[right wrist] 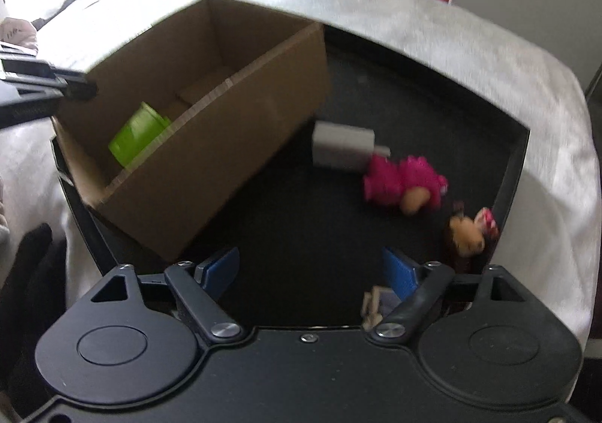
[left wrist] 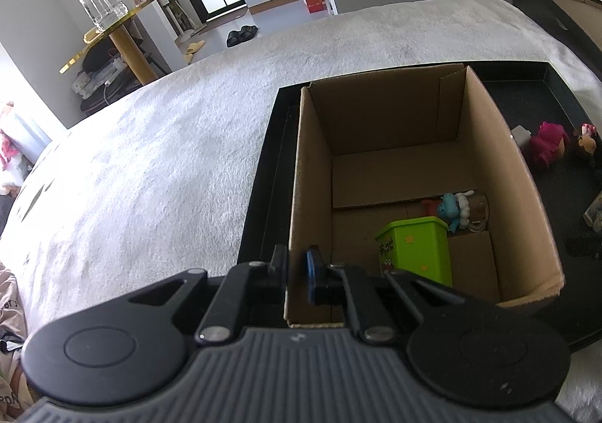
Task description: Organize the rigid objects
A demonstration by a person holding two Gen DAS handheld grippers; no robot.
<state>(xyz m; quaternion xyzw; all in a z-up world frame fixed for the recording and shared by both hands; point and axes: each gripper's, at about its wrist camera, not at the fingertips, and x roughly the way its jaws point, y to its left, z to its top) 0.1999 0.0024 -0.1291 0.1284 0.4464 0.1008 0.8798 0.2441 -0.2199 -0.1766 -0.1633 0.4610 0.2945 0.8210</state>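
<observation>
Holding the cardboard box (left wrist: 500, 174) wall tight in my left tool (left wrist: 297, 268), I see my right tool (right wrist: 310, 272) wide open and nearer the pink doll (right wrist: 402, 182), which lies sideways ahead and a bit right on the black tray (right wrist: 515, 155).

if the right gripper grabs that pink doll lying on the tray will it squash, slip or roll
The pink doll looks like molded plastic, so probably stiff and light. Its lumpy, rounded shape may let it twist between the fingers of the open right gripper. Lying on its side on the black tray, it likely slides rather than rolls.
</observation>
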